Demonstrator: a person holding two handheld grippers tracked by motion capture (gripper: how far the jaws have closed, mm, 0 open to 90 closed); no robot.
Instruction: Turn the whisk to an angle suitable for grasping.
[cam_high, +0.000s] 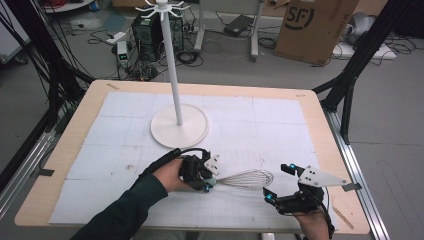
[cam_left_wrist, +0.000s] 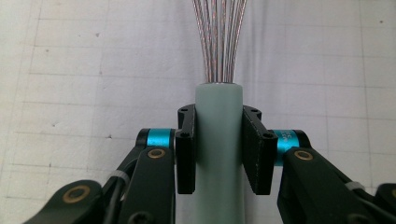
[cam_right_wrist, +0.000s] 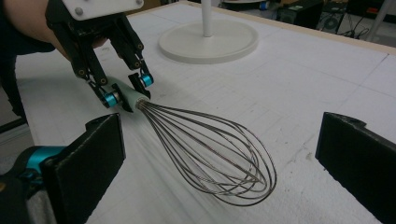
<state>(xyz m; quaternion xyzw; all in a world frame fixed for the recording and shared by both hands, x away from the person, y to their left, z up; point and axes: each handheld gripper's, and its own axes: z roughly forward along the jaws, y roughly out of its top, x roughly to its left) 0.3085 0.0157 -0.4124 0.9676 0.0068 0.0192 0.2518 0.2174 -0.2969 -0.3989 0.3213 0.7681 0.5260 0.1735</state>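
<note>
One whisk, one stand, two grippers on your table.
High view: the stand (cam_high: 179, 125) sits well behind, nothing blocking; your left gripper (cam_high: 209, 183) is clamped on the whisk (cam_high: 247, 178). Left gripper view: pads squeeze its green handle (cam_left_wrist: 218, 140). Right gripper view: your right gripper (cam_right_wrist: 224, 168) gapes wide, empty, whisk wires just ahead.

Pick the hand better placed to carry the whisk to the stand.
Left. Its tool is shut on the whisk handle; the right tool is open, holding nothing. The stand is nearer the left.
</note>
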